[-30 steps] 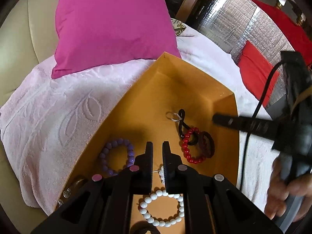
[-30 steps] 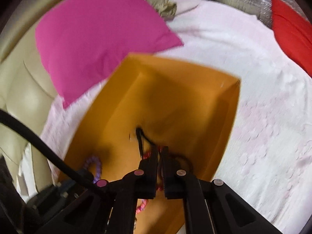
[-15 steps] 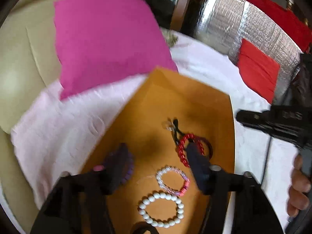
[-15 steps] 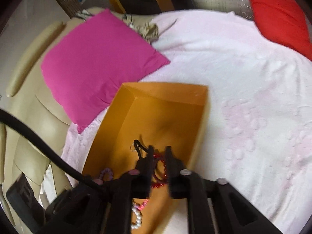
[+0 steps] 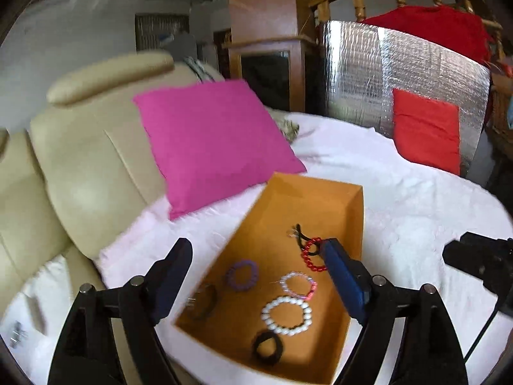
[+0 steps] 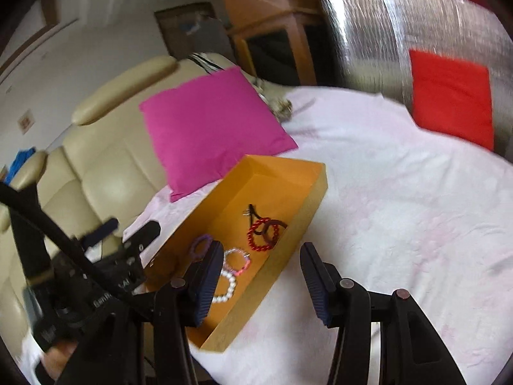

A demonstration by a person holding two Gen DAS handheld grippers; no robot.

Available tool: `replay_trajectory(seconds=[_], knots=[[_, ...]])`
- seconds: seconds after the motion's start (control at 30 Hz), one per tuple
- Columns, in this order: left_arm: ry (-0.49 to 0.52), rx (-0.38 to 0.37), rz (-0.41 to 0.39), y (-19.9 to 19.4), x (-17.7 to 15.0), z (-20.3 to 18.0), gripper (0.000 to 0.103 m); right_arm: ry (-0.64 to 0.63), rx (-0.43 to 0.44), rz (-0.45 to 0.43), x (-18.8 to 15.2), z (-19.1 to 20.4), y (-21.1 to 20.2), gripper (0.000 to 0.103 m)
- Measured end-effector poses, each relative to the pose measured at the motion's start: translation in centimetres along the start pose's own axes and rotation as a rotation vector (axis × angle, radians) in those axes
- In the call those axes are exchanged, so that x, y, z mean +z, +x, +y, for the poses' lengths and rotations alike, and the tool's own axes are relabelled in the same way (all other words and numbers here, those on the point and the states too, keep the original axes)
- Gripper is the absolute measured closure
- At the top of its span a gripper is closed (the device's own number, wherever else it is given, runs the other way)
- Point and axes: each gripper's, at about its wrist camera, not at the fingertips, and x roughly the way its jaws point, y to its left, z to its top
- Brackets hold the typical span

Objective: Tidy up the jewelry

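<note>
An orange box (image 5: 354,199) lies on the towel and holds several pieces: a red bead bracelet (image 5: 308,256), a purple one (image 5: 242,275), a pink-and-clear one (image 5: 298,284), a white pearl one (image 5: 286,316), a black hair tie (image 5: 267,346) and a black cord (image 5: 298,234). My left gripper (image 5: 256,245) hangs above the box's near end, jaws opening, nothing between them. My right gripper (image 6: 263,247) hovers over the box's right wall (image 6: 288,234), jaws also opening and holding nothing. In the right wrist view the red bracelet (image 6: 263,234) lies beyond its fingertips.
A pink pillow (image 5: 211,141) leans on the beige sofa (image 5: 86,166) behind the box. The pale pink towel (image 5: 416,211) spreads to the right. A red cushion (image 5: 426,131) rests against a silver foil panel (image 5: 368,73) at the back. Small metal bits (image 5: 17,333) lie far left.
Both grippers went from shut to open while rising and drawing back from the box. The pink-and-clear bracelet now lies free beside the white pearls.
</note>
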Motion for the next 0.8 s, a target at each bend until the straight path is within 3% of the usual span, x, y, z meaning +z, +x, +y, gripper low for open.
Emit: replay_trajectory(seconds=[0.13, 0.37, 0.8], knots=[[0.039, 0.031, -0.056, -4.5, 0.2, 1.0, 0.012, -0.038, 0.011, -0.058, -2.3, 2.1, -2.8, 0.049], [0.086, 0.084, -0.099, -10.5, -0.1, 2.4, 0.011, -0.093, 0.015, -0.099, -5.6, 6.2, -6.5, 0.049], [0.075, 0.109, -0.115, -15.1, -1.3, 4.2, 0.010, -0.113, -0.048, -0.105, -7.9, 9.5, -9.8, 0.049]])
